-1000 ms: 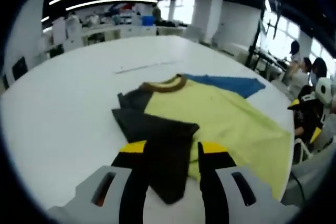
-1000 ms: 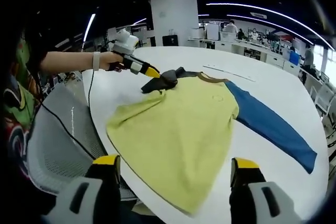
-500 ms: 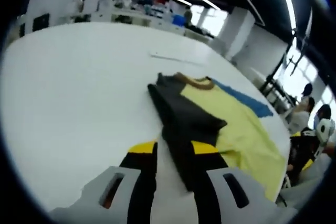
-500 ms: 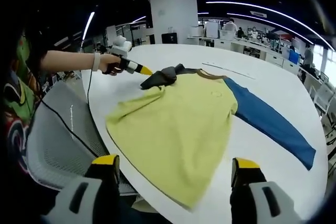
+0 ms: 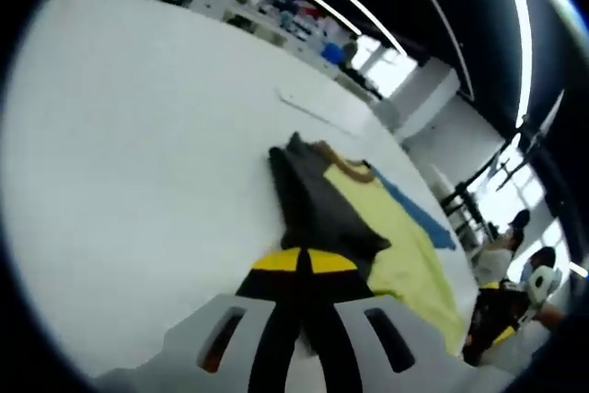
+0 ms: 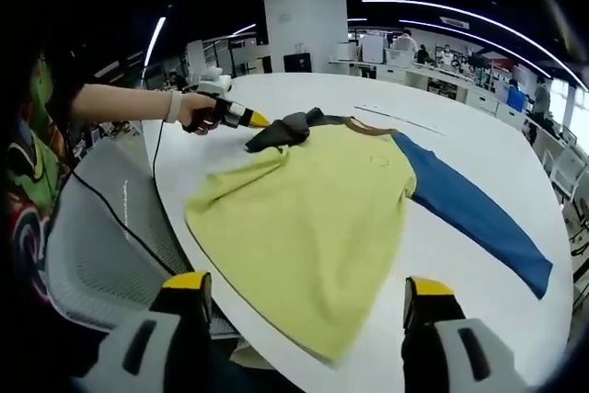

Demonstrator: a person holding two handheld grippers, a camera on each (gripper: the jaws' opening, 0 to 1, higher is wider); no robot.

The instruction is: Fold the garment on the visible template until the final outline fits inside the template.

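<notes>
A yellow shirt (image 6: 313, 218) lies flat on the white table (image 6: 479, 135); it has a brown collar (image 6: 368, 128), a blue sleeve (image 6: 469, 218) stretched to the right and a dark grey sleeve (image 6: 285, 128). My left gripper (image 5: 296, 266) is shut on the end of the dark grey sleeve (image 5: 317, 204), with the yellow body (image 5: 396, 241) to its right. In the right gripper view a hand (image 6: 198, 109) holds that left gripper (image 6: 253, 120) at the sleeve's tip. My right gripper (image 6: 306, 290) hangs open over the near hem, touching nothing.
A thin pale strip (image 6: 400, 122) lies on the table beyond the collar. A grey mesh chair (image 6: 101, 236) stands at the table's left edge, beside the person. Desks and people fill the far background (image 6: 433, 62).
My left gripper's jaws have gone from open around the dark sleeve to shut on it, and it has drawn back a little toward the table edge. The right gripper has stayed put.
</notes>
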